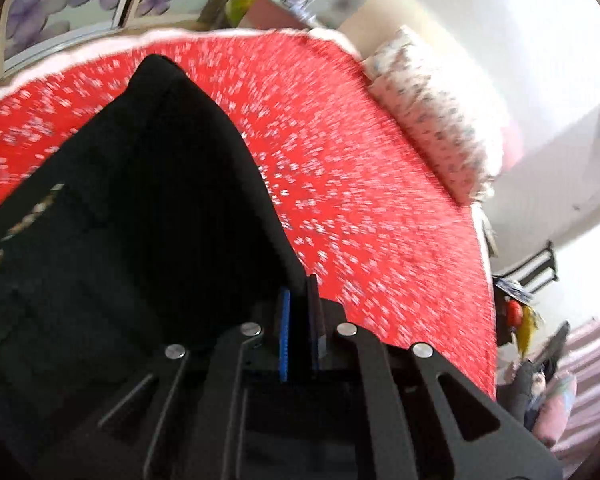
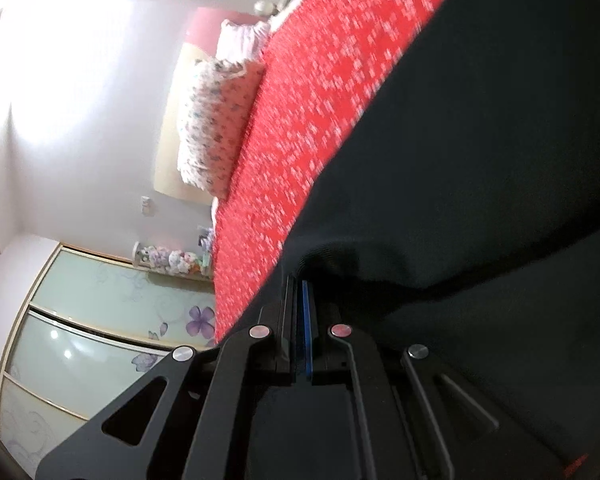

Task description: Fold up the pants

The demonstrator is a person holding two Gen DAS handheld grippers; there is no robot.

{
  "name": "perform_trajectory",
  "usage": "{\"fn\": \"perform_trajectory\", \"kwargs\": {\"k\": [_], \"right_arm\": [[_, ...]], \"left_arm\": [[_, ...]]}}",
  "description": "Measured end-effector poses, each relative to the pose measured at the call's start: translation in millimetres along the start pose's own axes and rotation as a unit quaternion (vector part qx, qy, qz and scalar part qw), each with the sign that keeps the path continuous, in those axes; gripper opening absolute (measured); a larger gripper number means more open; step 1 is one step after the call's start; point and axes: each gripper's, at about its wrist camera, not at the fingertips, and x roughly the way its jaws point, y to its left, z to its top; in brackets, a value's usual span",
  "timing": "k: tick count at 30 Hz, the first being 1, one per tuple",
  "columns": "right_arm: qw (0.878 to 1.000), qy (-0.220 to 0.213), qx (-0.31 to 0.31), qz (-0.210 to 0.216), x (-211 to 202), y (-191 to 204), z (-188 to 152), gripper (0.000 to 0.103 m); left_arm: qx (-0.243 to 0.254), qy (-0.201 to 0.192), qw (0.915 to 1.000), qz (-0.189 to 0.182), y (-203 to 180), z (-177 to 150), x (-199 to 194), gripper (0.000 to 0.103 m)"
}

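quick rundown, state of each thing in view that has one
left gripper: jaws shut on the black pants
right gripper: jaws shut on the black pants
black pants: held at two points, partly lifted off the bedspread, bunched, not yet folded flat
red bedspread: spread flat over the bed
floral pillow: lying at the bed's end, against the bedspread's edge
wardrobe doors: closed

black pants (image 1: 148,208); lifted edge; draped over red bedspread (image 1: 360,200)
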Motion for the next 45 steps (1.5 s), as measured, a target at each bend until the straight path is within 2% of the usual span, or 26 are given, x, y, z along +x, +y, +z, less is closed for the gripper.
{"fn": "perform_trajectory", "kwargs": {"k": [6,8,11,13,16,18,19,20,21,22,23,24,26,27,30,34,38,39,40,41,45], "right_arm": [[0.999,-0.040,-0.001,0.028,-34,1,9,0.002],[0.998,-0.050,0.001,0.036,-47,1,7,0.002],[0.997,-0.069,0.007,0.037,-73,-5,5,0.002],[0.997,-0.079,0.002,0.027,-86,-8,4,0.002],[0.996,-0.086,-0.033,-0.017,-96,-7,-6,0.003],[0.996,-0.071,-0.037,-0.028,-95,-10,-14,0.005],[0.997,-0.060,-0.035,-0.025,-93,-10,-16,0.012],[0.998,-0.049,-0.030,-0.020,-92,-12,-17,0.033],[0.999,-0.038,-0.027,-0.011,-91,-13,-20,0.050],[0.999,-0.032,-0.028,-0.006,-91,-14,-21,0.081],[0.999,-0.030,-0.031,0.004,-92,-13,-23,0.084],[0.999,-0.030,-0.037,0.016,-94,-12,-24,0.084],[0.998,-0.034,-0.051,0.030,-97,-9,-25,0.072],[0.997,-0.040,-0.050,0.030,-101,-12,-24,0.071],[0.999,-0.044,-0.021,0.023,-99,-26,-15,0.068],[0.999,-0.028,0.017,0.012,-88,-42,-5,0.059],[0.999,-0.033,0.012,-0.004,-83,-41,5,0.058],[0.999,-0.026,0.022,-0.020,-79,-45,7,0.057],[0.999,-0.022,0.030,-0.023,-77,-49,7,0.055],[0.999,-0.022,0.036,-0.026,-78,-52,5,0.047],[0.997,-0.016,0.062,-0.047,-82,-58,0,0.046]], "left_arm": [[0.034,-0.046,0.9969,-0.054,8,-51,-102,0.007],[0.046,-0.062,0.9954,-0.057,17,-76,-127,0.007],[0.063,-0.089,0.9932,-0.042,41,-120,-157,0.007],[0.053,-0.085,0.9945,-0.032,59,-140,-159,0.007],[0.001,-0.039,0.9991,-0.018,102,-170,-145,0.008],[-0.029,-0.018,0.9993,-0.017,118,-175,-130,0.010],[-0.047,-0.013,0.9987,-0.016,125,-178,-125,0.014],[-0.053,-0.016,0.9983,-0.014,129,-177,-124,0.015],[-0.060,-0.026,0.9978,-0.011,133,-175,-125,0.021],[-0.070,-0.045,0.9965,-0.008,136,-173,-129,0.035],[-0.074,-0.059,0.9955,-0.005,139,-171,-131,0.045],[-0.084,-0.080,0.9932,0.001,143,-169,-135,0.060],[-0.102,-0.125,0.9869,0.003,148,-171,-144,0.072],[-0.110,-0.145,0.9832,0.008,151,-171,-147,0.078],[-0.120,-0.171,0.9779,0.009,155,-171,-152,0.080],[-0.106,-0.171,0.9793,0.020,149,-167,-148,0.082],[-0.108,-0.175,0.9783,0.025,150,-165,-148,0.085],[-0.108,-0.174,0.9784,0.025,151,-163,-147,0.085],[-0.108,-0.173,0.9786,0.027,151,-162,-146,0.085],[-0.107,-0.173,0.9787,0.027,154,-163,-149,0.085],[-0.103,-0.174,0.9788,0.032,155,-162,-148,0.086]]}}
